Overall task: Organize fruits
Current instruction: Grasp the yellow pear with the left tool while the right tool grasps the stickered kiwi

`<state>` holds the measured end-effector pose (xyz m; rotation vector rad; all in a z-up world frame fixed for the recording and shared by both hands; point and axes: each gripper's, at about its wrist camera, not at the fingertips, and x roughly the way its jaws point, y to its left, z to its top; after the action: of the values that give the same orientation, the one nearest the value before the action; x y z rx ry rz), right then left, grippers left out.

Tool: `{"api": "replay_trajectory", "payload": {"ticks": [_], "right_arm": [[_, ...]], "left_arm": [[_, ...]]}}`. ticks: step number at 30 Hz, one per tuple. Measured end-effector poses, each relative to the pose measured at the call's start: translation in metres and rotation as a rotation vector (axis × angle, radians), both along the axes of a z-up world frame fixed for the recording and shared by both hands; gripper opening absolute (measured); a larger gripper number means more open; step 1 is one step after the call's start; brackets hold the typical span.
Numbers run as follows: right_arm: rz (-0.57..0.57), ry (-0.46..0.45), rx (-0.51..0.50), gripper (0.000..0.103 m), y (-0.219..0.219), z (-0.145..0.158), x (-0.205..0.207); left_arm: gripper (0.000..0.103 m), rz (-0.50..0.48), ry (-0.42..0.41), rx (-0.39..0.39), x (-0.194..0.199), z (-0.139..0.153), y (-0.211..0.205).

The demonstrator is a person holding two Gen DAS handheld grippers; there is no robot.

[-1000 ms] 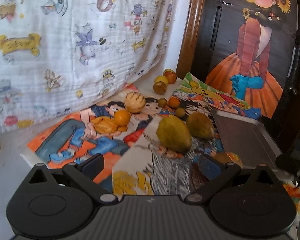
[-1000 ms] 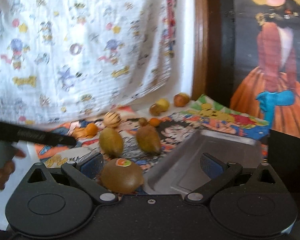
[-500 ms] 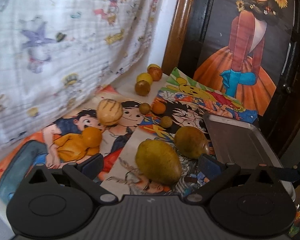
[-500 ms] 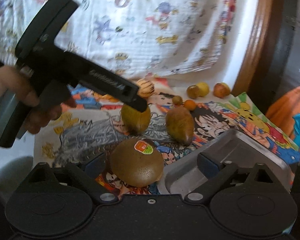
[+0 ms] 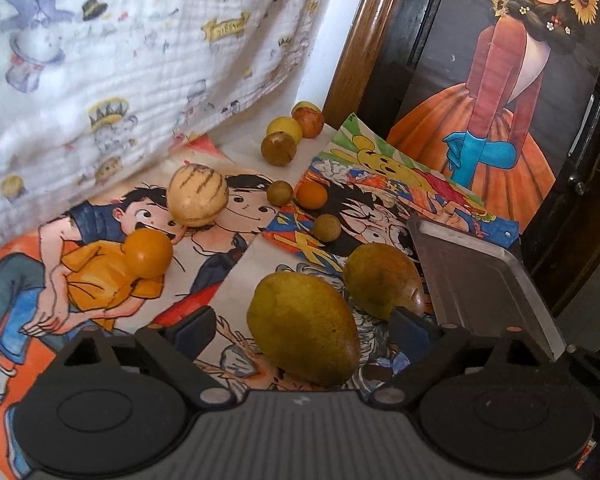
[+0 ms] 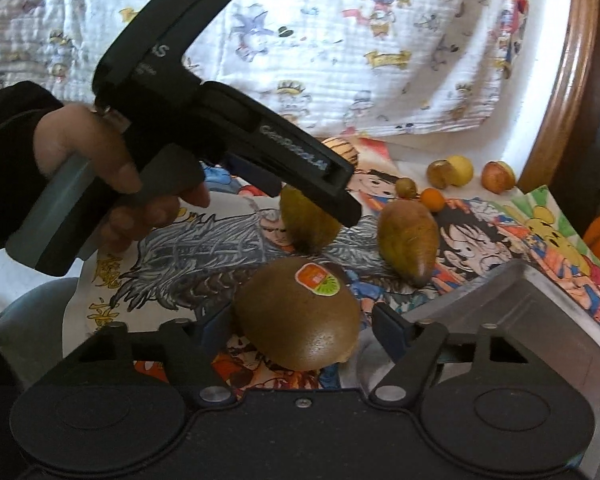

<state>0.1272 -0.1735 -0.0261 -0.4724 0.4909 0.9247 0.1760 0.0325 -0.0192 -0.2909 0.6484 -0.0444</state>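
Note:
In the left wrist view a green-yellow pear (image 5: 302,326) lies between the open fingers of my left gripper (image 5: 304,326), which does not grip it. A second brownish pear (image 5: 382,276) lies beside it, next to the metal tray (image 5: 480,284). In the right wrist view a brown kiwi (image 6: 296,314) with a sticker sits between the open fingers of my right gripper (image 6: 300,324). The tray's corner (image 6: 516,300) is at the right. The left gripper body (image 6: 228,136) hangs over the green pear (image 6: 308,220); the brownish pear (image 6: 408,240) lies to its right.
Further back lie a striped pale melon-like fruit (image 5: 198,194), an orange (image 5: 148,254), several small round fruits (image 5: 314,196) and three fruits by the wall (image 5: 290,130). Cartoon posters cover the table. A printed cloth hangs behind; a dark door with a painted girl stands right.
My left gripper has moved forward until the green pear lies between its fingers. My right gripper has closed in on the kiwi and swung left, so the left gripper and hand came into view.

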Motion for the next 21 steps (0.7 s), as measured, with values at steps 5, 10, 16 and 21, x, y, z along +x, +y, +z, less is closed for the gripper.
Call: {"api": "replay_trajectory", "payload": {"ticks": [5,10,16,21], "right_arm": [[0.017,0.024,0.017,0.069,-0.0016,0.0003,0.004],[0.011,0.02,0.04,0.068,-0.0039,-0.0012,0.0022],[0.006,0.02,0.061,0.067,-0.0059,-0.0015,0.0021],[0.005,0.003,0.068,0.066,-0.0064,-0.0004,0.0001]], "left_arm": [[0.082,-0.015,0.016,-0.011,0.0046,-0.0042,-0.0019],[0.075,-0.017,0.027,-0.012,0.0073,-0.0072,-0.0034],[0.068,0.001,0.025,-0.02,0.0079,-0.0088,-0.0014],[0.067,0.029,0.016,-0.03,0.0048,-0.0092,-0.0025]]}}
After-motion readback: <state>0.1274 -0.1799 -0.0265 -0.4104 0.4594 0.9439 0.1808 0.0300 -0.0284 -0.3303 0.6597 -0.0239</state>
